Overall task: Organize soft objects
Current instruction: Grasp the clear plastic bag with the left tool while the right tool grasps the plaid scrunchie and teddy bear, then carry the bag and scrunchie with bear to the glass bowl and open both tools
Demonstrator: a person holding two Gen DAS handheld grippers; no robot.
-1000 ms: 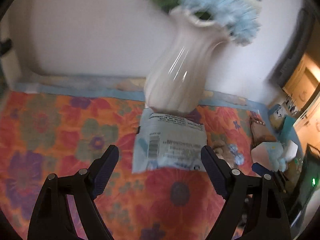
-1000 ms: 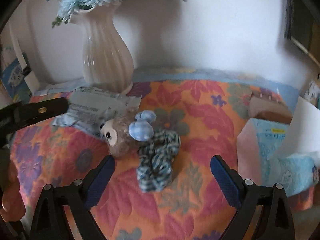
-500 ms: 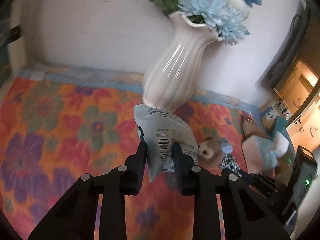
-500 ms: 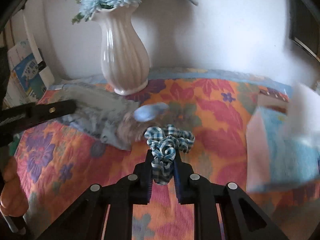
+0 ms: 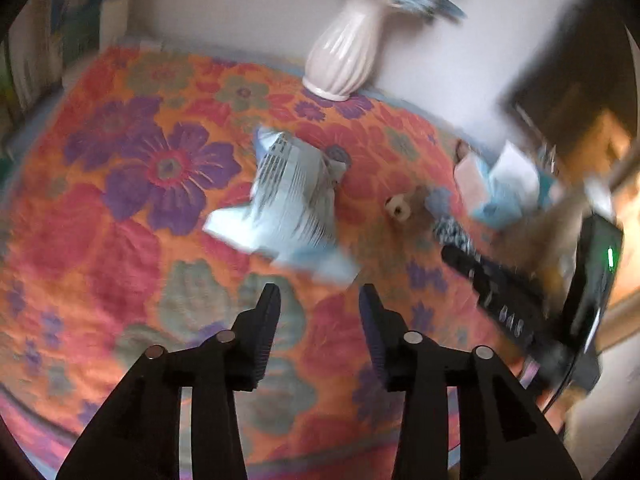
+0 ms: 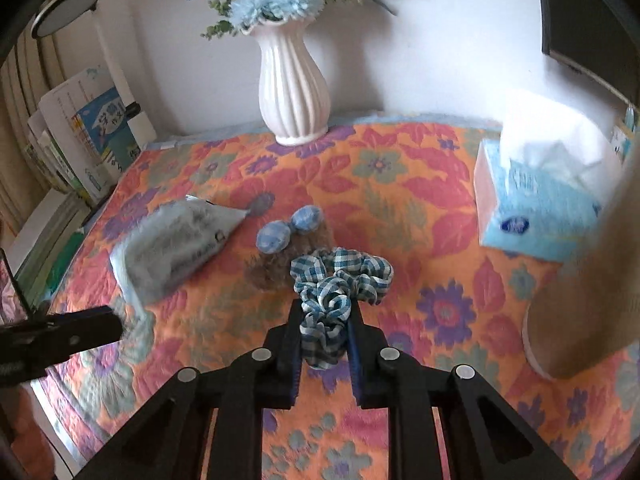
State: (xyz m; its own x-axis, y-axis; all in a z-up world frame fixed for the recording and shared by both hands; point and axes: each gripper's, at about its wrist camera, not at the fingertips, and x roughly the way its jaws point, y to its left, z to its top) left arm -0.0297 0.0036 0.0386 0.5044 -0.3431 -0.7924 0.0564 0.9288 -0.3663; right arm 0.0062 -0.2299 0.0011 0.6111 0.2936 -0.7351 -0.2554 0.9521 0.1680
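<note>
Right wrist: right claw (image 6: pixel 325 334) clamped on scrunchie (image 6: pixel 340 280).
Soft, light; pinch any fold. Left claw (image 5: pixel 318 312) apart, pouch (image 5: pixel 288 204) beyond.

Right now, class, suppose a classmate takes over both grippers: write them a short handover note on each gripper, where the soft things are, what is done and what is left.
Left gripper: open, empty, above the cloth just short of the wipes pack.
Right gripper: shut on the checked scrunchie.
Wipes pack lies on the floral cloth, left of the plush bear, which lies beside the scrunchie. Tissue box sits at the right edge.
Done: scrunchie gripped. No sorted group shows yet.
Left: probably place the scrunchie, then handle the bear and the pack.
</note>
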